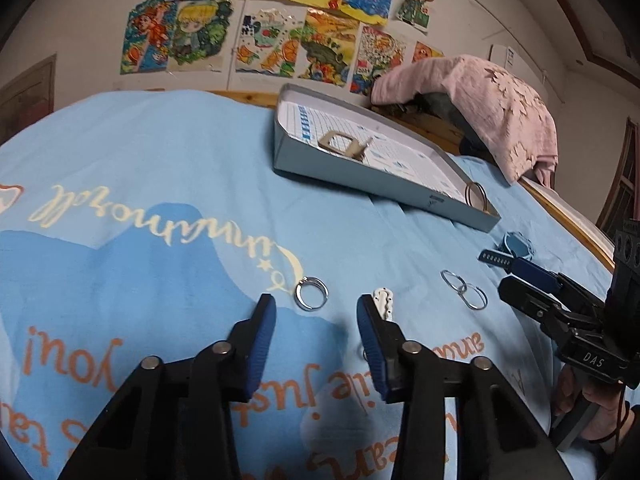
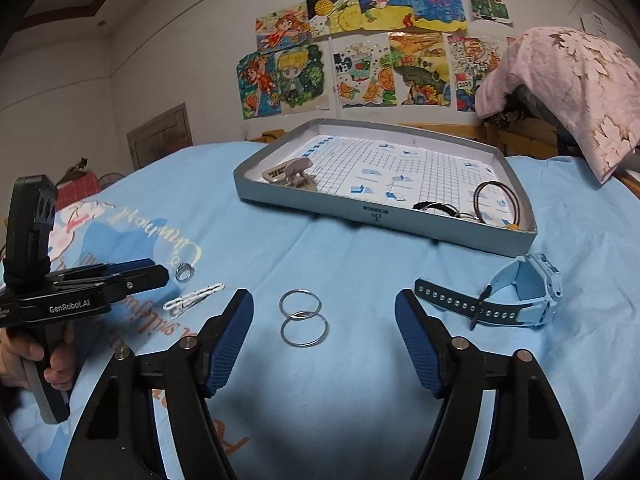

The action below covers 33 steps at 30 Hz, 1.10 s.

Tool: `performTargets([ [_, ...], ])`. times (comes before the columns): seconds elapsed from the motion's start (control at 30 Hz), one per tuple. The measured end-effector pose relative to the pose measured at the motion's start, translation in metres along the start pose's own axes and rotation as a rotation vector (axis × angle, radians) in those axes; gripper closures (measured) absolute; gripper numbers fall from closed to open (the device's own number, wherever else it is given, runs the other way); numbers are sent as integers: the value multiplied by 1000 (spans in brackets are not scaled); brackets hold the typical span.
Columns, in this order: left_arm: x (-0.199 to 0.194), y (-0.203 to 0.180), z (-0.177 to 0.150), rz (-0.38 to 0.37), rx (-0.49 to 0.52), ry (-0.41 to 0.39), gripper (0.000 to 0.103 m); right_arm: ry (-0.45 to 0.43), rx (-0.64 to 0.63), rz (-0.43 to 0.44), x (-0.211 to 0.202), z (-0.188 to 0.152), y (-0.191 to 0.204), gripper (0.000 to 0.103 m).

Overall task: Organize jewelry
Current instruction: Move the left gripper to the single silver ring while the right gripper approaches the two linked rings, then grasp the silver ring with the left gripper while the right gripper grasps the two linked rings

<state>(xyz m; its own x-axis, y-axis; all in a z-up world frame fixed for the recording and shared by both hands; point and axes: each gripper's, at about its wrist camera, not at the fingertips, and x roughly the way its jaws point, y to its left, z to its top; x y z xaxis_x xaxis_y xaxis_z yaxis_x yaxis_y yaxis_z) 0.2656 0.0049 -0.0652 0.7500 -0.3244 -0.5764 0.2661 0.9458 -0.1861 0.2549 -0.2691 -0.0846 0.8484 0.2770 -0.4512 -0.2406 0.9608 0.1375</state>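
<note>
On the bed, the tray (image 2: 384, 222) already holds a clip (image 2: 290, 176) and bands (image 2: 496, 202), while ring (image 2: 185, 272), white clip (image 2: 194, 299), hoops (image 2: 303, 317) and watch (image 2: 516, 296) lie loose beside both hand-held grippers, left (image 1: 316, 320) and right (image 2: 324, 312), open wide and empty.

The left gripper (image 1: 316, 320) is held low with its 2 fingers spread apart, nothing gripped between them. The right gripper (image 2: 324, 316) is likewise held low, its 2 fingers parted wide. Each handle is grasped by a hand (image 2: 24, 360) from below.
</note>
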Motion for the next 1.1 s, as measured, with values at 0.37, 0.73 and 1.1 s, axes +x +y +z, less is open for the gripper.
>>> performTargets([
  [0.37, 26, 1, 5, 11, -11, 81, 76, 59, -66, -5, 10, 0, 14, 41],
  [0.73, 29, 3, 5, 19, -28, 82, 84, 178, -68, -24, 31, 1, 17, 48],
  [1.1, 21, -1, 5, 10, -10, 67, 100, 205, -83, -19, 34, 0, 20, 79],
])
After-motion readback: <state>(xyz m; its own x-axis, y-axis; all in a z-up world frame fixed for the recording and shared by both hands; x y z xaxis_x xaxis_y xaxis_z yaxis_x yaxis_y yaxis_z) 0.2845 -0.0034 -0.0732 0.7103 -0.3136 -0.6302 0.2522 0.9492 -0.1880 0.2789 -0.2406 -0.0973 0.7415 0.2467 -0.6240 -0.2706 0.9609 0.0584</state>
